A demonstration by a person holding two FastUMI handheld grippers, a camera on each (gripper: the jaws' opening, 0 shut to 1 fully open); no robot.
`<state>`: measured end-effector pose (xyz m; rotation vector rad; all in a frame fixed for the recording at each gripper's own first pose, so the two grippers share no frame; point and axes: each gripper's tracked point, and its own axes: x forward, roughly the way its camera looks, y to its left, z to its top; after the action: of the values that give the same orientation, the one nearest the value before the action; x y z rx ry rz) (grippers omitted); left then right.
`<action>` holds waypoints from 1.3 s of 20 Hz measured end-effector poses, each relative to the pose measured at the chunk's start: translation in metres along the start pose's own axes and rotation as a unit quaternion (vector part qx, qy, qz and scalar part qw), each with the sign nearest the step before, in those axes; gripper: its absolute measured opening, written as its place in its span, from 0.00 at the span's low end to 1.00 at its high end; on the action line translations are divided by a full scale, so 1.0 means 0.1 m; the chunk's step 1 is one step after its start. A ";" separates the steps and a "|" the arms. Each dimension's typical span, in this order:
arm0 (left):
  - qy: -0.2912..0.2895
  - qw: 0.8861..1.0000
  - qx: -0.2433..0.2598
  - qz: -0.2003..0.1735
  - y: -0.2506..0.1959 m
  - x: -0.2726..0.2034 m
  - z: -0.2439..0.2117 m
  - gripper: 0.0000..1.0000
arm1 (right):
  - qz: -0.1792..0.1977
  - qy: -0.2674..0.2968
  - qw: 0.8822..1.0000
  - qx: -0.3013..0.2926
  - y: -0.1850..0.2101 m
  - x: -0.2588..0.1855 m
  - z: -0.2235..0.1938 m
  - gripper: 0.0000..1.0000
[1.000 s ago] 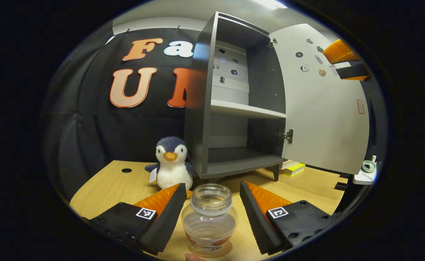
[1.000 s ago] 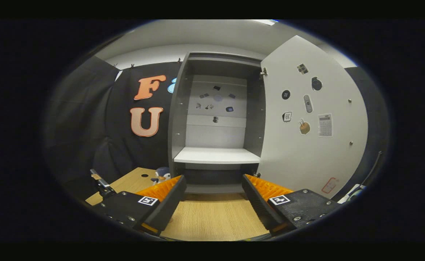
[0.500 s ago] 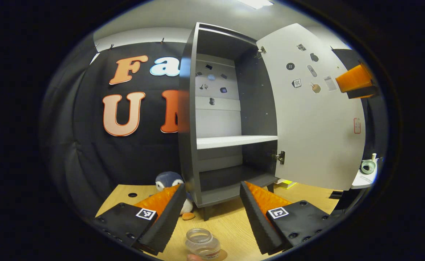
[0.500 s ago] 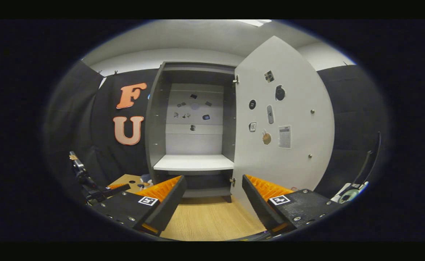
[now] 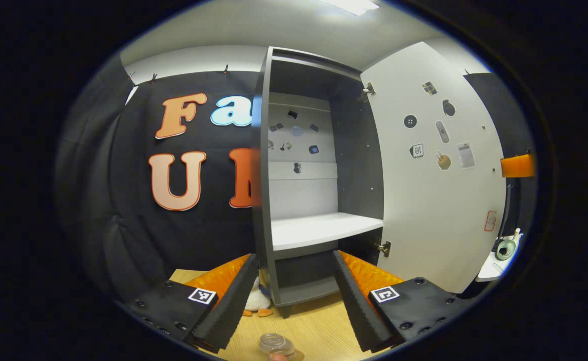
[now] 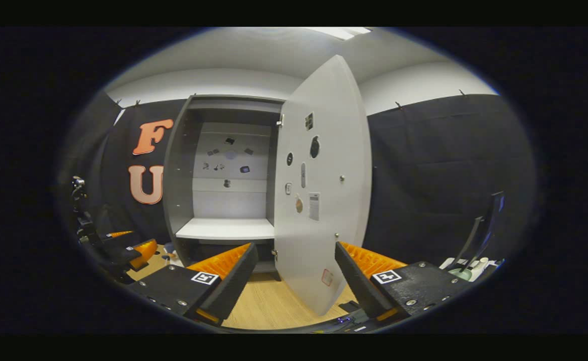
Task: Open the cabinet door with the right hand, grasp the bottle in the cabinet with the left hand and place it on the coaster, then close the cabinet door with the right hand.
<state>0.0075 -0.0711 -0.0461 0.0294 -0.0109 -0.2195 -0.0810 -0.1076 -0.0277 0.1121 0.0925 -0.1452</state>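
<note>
Bottle (image 5: pixel 276 345) stands on the coaster (image 5: pixel 298 355) (door (image 6: pixel 324 200) ajar); left tongs (image 5: pixel 294 301) and right tongs (image 6: pixel 296 281) both wide, empty.

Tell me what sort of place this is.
Likely a staged recording booth, not a home: black cloth wall, a lone grey cabinet on a wooden table, and sticker markers on its open door.

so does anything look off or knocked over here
Nothing stands out. The bottle stands upright on the table, the cabinet is empty, and its door hangs open, not yet closed.
</note>
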 end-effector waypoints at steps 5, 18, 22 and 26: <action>-0.010 1.000 -0.006 0.004 -0.10 -0.06 0.31 0.95 | -0.043 0.012 0.999 0.028 -0.63 0.00 0.02 0.95; 0.010 0.999 -0.021 0.042 -0.16 -0.09 0.47 0.96 | -0.026 0.026 0.999 0.039 -1.23 0.55 0.05 0.95; 0.007 0.999 -0.021 0.049 -0.06 -0.09 0.53 0.94 | -0.001 0.023 0.999 0.039 -1.16 0.58 0.07 0.92; 0.001 0.998 -0.025 0.055 0.04 -0.06 0.54 0.94 | 0.002 0.024 0.999 0.035 -1.03 0.46 0.05 0.90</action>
<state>0.0020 -0.0678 0.0082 -0.0216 -0.0054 -0.1103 -0.0507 -0.2163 -0.0382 0.1862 0.1342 -0.1418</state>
